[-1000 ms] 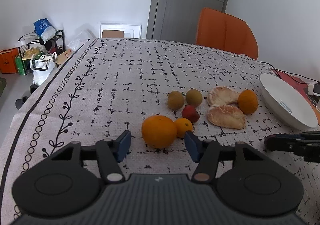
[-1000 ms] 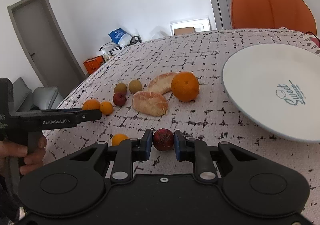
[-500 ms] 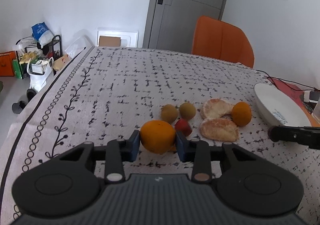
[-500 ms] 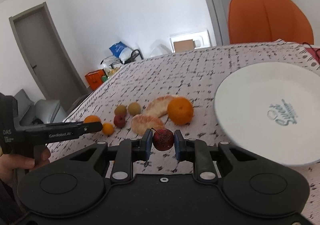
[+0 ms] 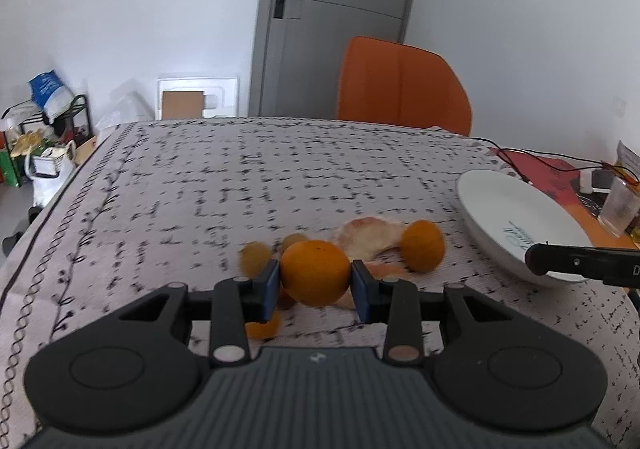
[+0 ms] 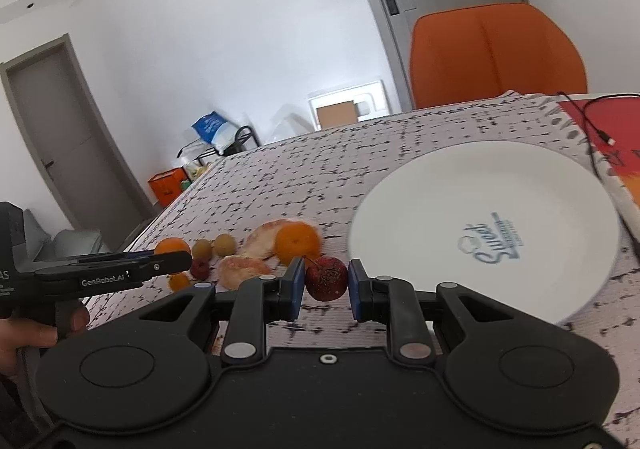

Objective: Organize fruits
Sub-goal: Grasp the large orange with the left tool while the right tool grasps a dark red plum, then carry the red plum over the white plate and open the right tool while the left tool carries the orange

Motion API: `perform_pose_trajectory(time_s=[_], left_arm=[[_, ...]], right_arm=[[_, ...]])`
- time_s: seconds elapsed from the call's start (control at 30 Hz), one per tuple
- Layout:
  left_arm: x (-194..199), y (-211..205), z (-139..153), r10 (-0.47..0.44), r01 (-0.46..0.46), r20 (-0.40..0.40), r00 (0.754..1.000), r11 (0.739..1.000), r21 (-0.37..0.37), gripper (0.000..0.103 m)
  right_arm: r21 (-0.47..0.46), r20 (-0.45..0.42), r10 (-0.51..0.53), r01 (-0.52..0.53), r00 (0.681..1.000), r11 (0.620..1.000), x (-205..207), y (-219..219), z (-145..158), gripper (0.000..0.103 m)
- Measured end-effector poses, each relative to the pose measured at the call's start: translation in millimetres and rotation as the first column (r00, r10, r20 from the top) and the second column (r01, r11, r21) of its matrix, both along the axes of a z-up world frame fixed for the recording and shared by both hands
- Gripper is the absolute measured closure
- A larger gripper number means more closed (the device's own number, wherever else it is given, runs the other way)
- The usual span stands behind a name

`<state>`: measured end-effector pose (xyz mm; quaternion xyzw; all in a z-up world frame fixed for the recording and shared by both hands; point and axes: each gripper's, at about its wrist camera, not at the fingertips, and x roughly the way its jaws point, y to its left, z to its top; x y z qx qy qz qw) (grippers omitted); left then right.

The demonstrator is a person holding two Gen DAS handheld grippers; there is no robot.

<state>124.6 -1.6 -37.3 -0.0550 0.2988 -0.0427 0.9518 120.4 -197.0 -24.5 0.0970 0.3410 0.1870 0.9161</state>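
My left gripper (image 5: 315,283) is shut on a large orange (image 5: 315,272) and holds it above the tablecloth. My right gripper (image 6: 324,285) is shut on a small dark red fruit (image 6: 326,278), lifted just left of the white plate (image 6: 520,185). On the cloth lie a second orange (image 5: 422,245), peeled citrus pieces (image 5: 370,235), two small brown fruits (image 6: 212,247), a small red fruit (image 6: 199,268) and a small orange fruit (image 5: 262,329). The plate also shows in the left wrist view (image 5: 500,201), with the right gripper's finger (image 5: 580,261) in front of it.
An orange chair (image 5: 402,83) stands behind the table's far edge. A red mat with a black cable (image 6: 596,129) lies beyond the plate. A glass (image 5: 618,209) stands at the far right. Bags and a rack (image 5: 40,129) sit on the floor at the left.
My left gripper closed on the large orange and lifted it. My right gripper rose with the red fruit and moved toward the plate.
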Motion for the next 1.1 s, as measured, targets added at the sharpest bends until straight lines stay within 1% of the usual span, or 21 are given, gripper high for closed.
perform_pose_trajectory(time_s=[0.5, 0.93, 1.0, 1.03, 1.1], left_arm=[[20.4, -50.2, 6.3, -0.100, 0.100, 0.008, 0.995, 0.995, 0.026, 0.067], [34.3, -100.4, 8.0, -0.180, 0.180, 0.005, 0.984, 0.982, 0.057, 0.067], [36.9, -107.4, 7.9, -0.189, 0.188, 0.003, 0.982, 0.980, 0.062, 0.067], [37.9, -110.2, 7.9, -0.191, 0.191, 0.002, 0.981, 0.979, 0.065, 0.067], [40.6, -116.8, 7.7, -0.198, 0.198, -0.001, 0.980, 0.978, 0.072, 0.067]], right_arm=[[0.016, 0.003, -0.088, 0.088, 0.996, 0.996, -2.1, -43.9, -3.6, 0.081], [0.023, 0.027, -0.138, 0.137, 0.990, 0.990, -3.1, -78.1, -2.4, 0.081], [0.028, 0.031, -0.137, 0.136, 0.990, 0.990, -2.7, -81.3, -2.4, 0.079], [0.031, 0.032, -0.136, 0.135, 0.990, 0.990, -3.2, -82.3, -2.5, 0.074], [0.037, 0.034, -0.141, 0.140, 0.989, 0.989, -3.8, -84.8, -3.5, 0.074]])
